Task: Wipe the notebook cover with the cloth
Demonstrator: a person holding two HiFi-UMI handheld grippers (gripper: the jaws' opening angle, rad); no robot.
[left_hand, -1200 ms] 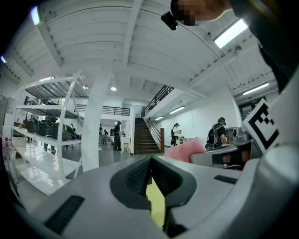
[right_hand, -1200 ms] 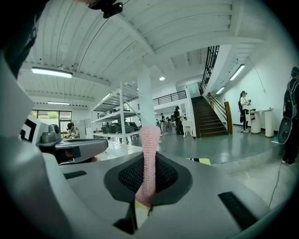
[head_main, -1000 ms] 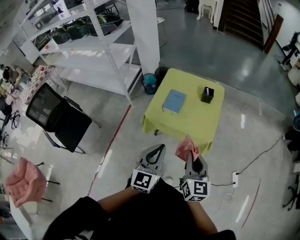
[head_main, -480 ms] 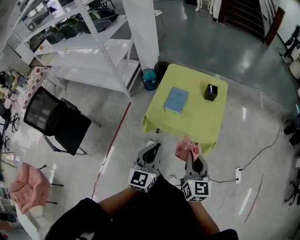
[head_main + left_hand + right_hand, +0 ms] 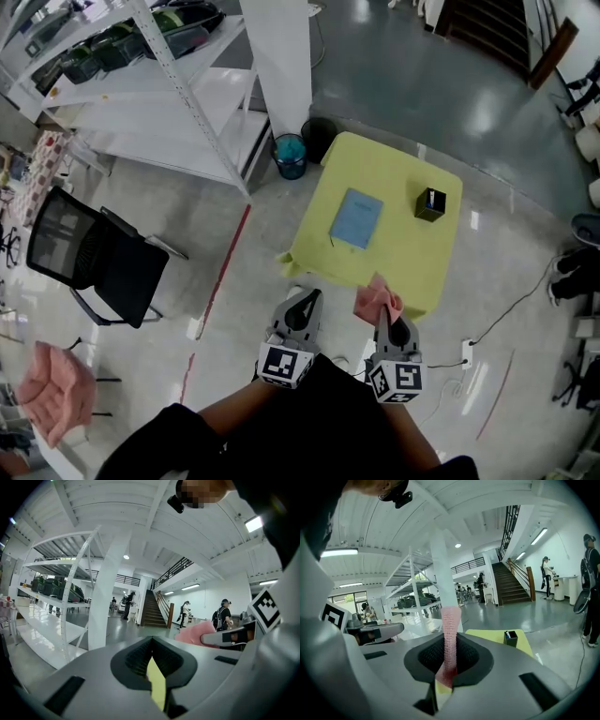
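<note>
A blue notebook (image 5: 356, 217) lies flat on the yellow-green table (image 5: 384, 253) ahead of me in the head view. My right gripper (image 5: 387, 321) is shut on a pink cloth (image 5: 377, 301), which sticks up between the jaws (image 5: 450, 639); it hovers short of the table's near edge. My left gripper (image 5: 302, 309) is beside it, jaws together with nothing between them. In the left gripper view the cloth (image 5: 199, 632) shows at right. Both grippers are well short of the notebook.
A black pen holder (image 5: 430, 203) stands on the table's right part (image 5: 509, 638). A white shelving rack (image 5: 141, 84), a white pillar (image 5: 278, 56), a blue bin (image 5: 290, 155) and a black office chair (image 5: 94, 258) stand to the left. A cable and power strip (image 5: 466, 352) lie on the floor at right.
The view has shifted: the table and notebook sit slightly lower and closer in the head view. Both grippers keep the same pose, cloth still held in the right one.
</note>
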